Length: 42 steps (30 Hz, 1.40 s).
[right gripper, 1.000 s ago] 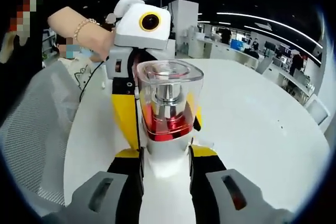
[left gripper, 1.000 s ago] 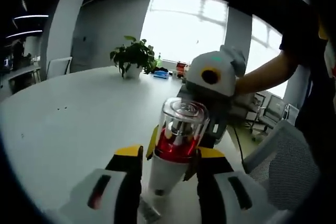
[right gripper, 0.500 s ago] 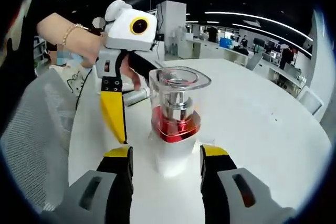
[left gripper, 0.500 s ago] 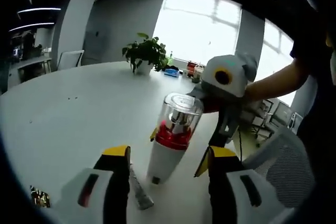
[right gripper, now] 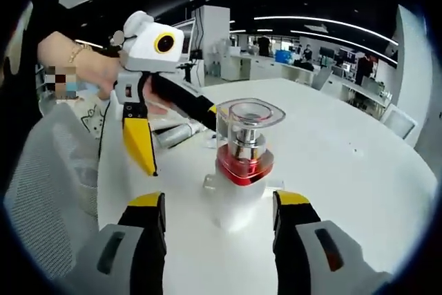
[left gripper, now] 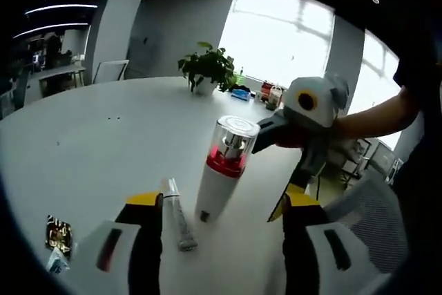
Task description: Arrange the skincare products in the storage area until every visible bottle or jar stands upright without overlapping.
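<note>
A skincare bottle point(left gripper: 222, 170) with a white body, red band and clear cap stands upright on the white table point(left gripper: 97, 143). My left gripper point(left gripper: 222, 205) is open, its yellow-tipped jaws apart on either side of the bottle's base and not touching it. A silver tube point(left gripper: 178, 220) lies flat beside the bottle. In the right gripper view the same bottle point(right gripper: 243, 164) stands just beyond my open right gripper point(right gripper: 219, 202). One of the right gripper's fingers point(left gripper: 273, 129) reaches near the cap from the right.
A small gold packet point(left gripper: 59, 233) lies at the near left. A potted plant point(left gripper: 207, 67) and small items stand at the table's far side. A grey mesh chair point(right gripper: 41, 170) stands off the table edge. One of the left gripper's fingers point(right gripper: 140, 144) hangs left of the bottle.
Both grippers were shut on the bottle a second ago. They have opened and drawn back, and the bottle now stands free on the table.
</note>
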Each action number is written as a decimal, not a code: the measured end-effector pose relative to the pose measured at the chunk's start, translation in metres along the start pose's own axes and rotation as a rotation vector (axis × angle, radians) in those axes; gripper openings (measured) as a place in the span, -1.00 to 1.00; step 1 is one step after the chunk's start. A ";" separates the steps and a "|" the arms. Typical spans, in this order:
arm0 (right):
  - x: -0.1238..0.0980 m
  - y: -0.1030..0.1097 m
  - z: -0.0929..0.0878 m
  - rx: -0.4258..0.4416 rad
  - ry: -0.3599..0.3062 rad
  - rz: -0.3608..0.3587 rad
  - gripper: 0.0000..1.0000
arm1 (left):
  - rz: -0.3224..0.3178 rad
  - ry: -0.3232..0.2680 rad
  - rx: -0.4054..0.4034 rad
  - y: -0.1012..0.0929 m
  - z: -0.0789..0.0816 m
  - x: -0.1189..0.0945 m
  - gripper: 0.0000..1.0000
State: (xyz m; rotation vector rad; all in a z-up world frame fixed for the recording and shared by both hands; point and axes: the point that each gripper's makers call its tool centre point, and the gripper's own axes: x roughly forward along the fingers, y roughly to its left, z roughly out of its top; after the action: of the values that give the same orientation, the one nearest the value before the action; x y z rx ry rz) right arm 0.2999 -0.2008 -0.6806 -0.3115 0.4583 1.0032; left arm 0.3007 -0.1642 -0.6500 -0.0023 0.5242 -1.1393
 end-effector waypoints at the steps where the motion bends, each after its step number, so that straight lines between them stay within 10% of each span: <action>1: -0.001 0.001 0.001 0.002 -0.001 -0.006 0.29 | 0.004 0.002 -0.005 0.001 -0.001 -0.001 0.30; 42: -0.041 0.074 0.010 0.159 -0.059 -0.075 0.75 | 0.295 -0.039 -0.167 -0.013 -0.052 -0.121 0.97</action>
State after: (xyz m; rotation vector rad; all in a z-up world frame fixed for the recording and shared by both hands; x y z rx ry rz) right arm 0.2199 -0.1891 -0.6549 -0.1544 0.4663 0.8946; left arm 0.2315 -0.0517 -0.6442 -0.0885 0.5636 -0.8045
